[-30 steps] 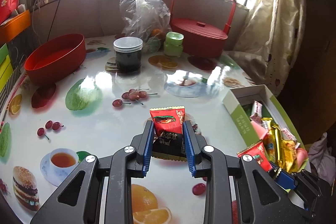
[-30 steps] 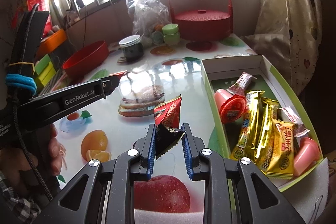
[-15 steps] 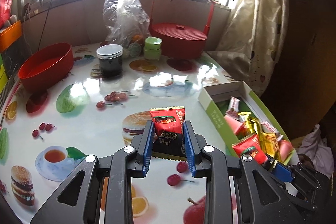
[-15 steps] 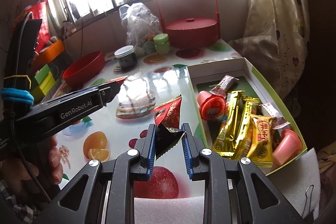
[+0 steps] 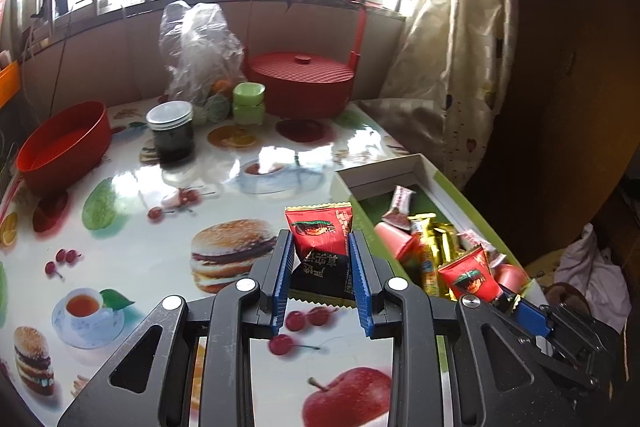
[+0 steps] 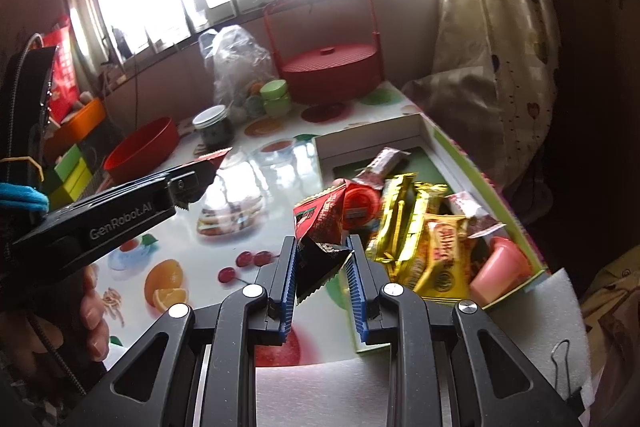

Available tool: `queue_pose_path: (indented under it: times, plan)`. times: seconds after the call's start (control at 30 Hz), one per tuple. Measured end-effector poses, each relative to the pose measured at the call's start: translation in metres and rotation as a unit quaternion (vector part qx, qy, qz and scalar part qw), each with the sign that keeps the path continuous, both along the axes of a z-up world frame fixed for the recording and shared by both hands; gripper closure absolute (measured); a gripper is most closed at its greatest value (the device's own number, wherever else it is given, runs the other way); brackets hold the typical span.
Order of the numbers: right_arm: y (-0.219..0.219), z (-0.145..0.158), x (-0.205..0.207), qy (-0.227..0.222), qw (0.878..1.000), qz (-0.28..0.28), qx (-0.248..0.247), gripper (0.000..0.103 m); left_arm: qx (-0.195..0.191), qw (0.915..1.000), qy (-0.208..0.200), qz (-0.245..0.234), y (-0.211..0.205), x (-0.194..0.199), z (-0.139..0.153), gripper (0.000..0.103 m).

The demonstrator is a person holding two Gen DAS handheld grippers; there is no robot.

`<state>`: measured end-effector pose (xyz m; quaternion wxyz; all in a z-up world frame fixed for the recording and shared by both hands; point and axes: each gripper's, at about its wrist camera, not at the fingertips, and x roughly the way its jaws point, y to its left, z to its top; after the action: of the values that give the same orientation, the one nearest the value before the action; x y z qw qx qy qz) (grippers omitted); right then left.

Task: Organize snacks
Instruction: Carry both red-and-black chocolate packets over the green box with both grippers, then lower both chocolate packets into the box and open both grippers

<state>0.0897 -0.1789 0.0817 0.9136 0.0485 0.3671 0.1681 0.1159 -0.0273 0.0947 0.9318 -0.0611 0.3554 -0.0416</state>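
Note:
My left gripper [image 5: 320, 247] is shut on a red and black snack packet [image 5: 322, 247], held above the table just left of the green and white snack box [image 5: 440, 175]. My right gripper [image 6: 322, 255] is shut on a second red and black snack packet [image 6: 320, 227], held over the box's [image 6: 460, 163] near left edge. The box holds several gold bars [image 6: 404, 219], a yellow packet [image 6: 444, 255], pink jelly cups [image 6: 500, 267] and a small wrapped candy [image 6: 384, 163]. The right gripper's packet also shows in the left wrist view [image 5: 470, 275]. The left gripper shows in the right wrist view [image 6: 192, 179].
The glossy fruit-print table [image 5: 140, 227] carries a red bowl [image 5: 60, 147], a dark jar [image 5: 172, 135], green cups [image 5: 248, 103], a clear plastic bag [image 5: 200, 51] and a red lidded basket [image 5: 300, 83] at the back. A curtain [image 5: 448, 47] hangs right of the box.
Both grippers have moved right towards the box, each still holding its packet. The right gripper's packet is now over the box's left edge.

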Motion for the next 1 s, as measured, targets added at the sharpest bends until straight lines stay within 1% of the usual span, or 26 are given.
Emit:
queue_pose_path:
  times: [0.37,0.53,0.8,1.0]
  plan:
    - [-0.040,0.000,0.002,-0.001,0.999,-0.050,0.003,0.080,-0.004,0.9989,0.004,-0.047,-0.039,0.014,-0.001,0.074]
    - [-0.056,-0.003,0.007,0.004,0.998,-0.070,0.001,0.080,-0.007,0.9982,0.011,-0.059,-0.051,0.021,-0.005,0.074]
    - [-0.066,-0.006,0.021,0.005,0.997,-0.080,-0.006,0.080,-0.009,0.9967,0.027,-0.076,-0.067,0.032,-0.017,0.074]
    - [-0.068,-0.009,0.040,0.007,0.997,-0.081,-0.012,0.080,-0.007,0.9952,0.034,-0.092,-0.076,0.039,-0.027,0.074]
